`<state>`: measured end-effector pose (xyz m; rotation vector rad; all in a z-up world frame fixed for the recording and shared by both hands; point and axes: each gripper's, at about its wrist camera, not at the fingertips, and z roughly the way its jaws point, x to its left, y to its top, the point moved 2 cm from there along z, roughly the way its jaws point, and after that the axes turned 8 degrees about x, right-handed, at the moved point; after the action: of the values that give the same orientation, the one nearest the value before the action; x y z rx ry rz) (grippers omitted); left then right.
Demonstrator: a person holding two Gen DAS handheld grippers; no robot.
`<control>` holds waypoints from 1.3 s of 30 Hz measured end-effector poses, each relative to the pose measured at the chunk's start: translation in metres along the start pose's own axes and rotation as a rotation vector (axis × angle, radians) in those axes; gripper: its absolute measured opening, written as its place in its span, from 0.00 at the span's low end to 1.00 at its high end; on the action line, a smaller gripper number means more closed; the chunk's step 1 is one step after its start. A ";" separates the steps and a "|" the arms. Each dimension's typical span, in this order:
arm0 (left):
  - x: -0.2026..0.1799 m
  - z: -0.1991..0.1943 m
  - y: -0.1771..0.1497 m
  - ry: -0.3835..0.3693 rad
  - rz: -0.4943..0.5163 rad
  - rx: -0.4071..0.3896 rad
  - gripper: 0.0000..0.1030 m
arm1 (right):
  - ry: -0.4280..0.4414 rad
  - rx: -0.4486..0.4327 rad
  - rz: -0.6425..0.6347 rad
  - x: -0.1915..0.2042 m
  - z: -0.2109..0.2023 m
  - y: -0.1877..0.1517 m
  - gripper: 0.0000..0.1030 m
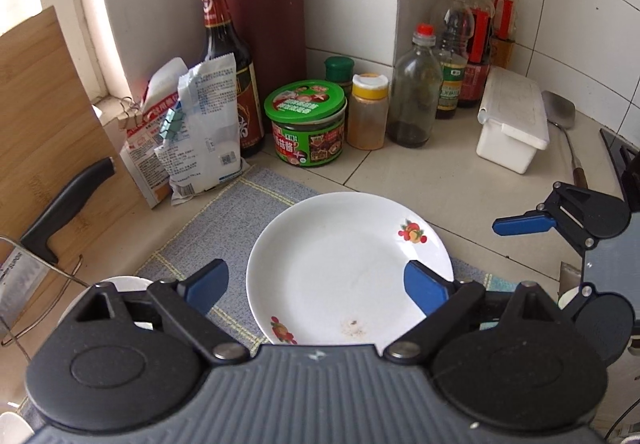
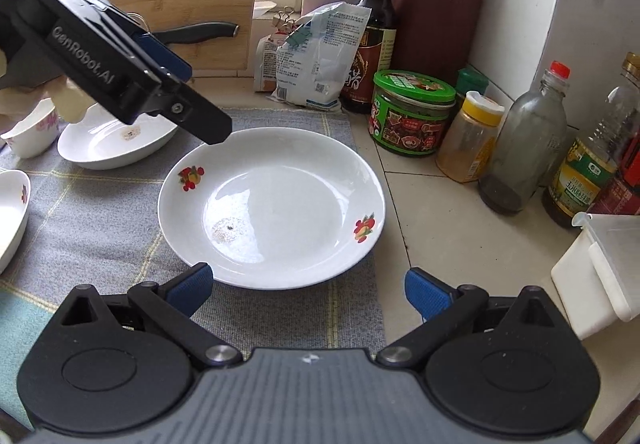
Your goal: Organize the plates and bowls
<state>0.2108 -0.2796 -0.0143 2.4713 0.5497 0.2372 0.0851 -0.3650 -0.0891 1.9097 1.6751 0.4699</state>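
Note:
A white plate with fruit prints (image 1: pixel 344 264) (image 2: pixel 272 203) lies on a grey-blue checked mat (image 1: pixel 236 211) (image 2: pixel 92 219). My left gripper (image 1: pixel 316 284) is open and empty, its fingers wide above the plate's near rim; it also shows in the right wrist view (image 2: pixel 168 79) above the plate's far left edge. My right gripper (image 2: pixel 308 290) is open and empty just short of the plate's near rim; it also shows at the right of the left wrist view (image 1: pixel 560 228). A white deep dish (image 2: pixel 112 141), a small floral bowl (image 2: pixel 30 131) and another white bowl (image 2: pixel 10 211) sit left on the mat.
Behind the plate stand a green-lidded jar (image 1: pixel 308 123) (image 2: pixel 412 111), a yellow-capped spice jar (image 1: pixel 368 111), bottles (image 1: pixel 416 91), a dark sauce bottle (image 1: pixel 228 55), food packets (image 1: pixel 200 131) and a knife block (image 1: pixel 264 23). A white lidded box (image 1: pixel 512 119) stands right. A cleaver (image 1: pixel 52 228) and cutting board (image 1: pixel 36 103) stand left.

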 end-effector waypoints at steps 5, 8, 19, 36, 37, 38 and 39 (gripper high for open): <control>-0.004 -0.031 -0.021 0.046 -0.086 -0.066 0.94 | 0.016 -0.027 -0.023 0.003 -0.010 0.004 1.00; -0.004 -0.045 -0.039 0.076 -0.164 -0.083 0.94 | 0.034 -0.042 -0.033 0.005 -0.012 0.006 1.00; 0.001 -0.069 -0.121 0.249 -0.424 -0.071 0.94 | 0.167 -0.073 -0.108 0.024 -0.005 0.012 1.00; 0.040 -0.123 -0.235 0.334 -0.544 0.001 0.94 | 0.293 -0.020 -0.255 0.138 0.010 0.035 1.00; 0.041 -0.125 -0.244 0.331 -0.558 0.010 0.94 | 0.303 -0.007 -0.263 0.147 0.012 0.037 1.00; 0.042 -0.127 -0.252 0.321 -0.572 0.016 0.94 | 0.315 0.001 -0.266 0.154 0.013 0.038 1.00; 0.043 -0.128 -0.258 0.308 -0.584 0.021 0.94 | 0.329 0.007 -0.270 0.160 0.014 0.038 1.00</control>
<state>0.1268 -0.0046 -0.0592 2.1871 1.3710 0.3735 0.1494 -0.2131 -0.0920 1.6410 2.1101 0.6966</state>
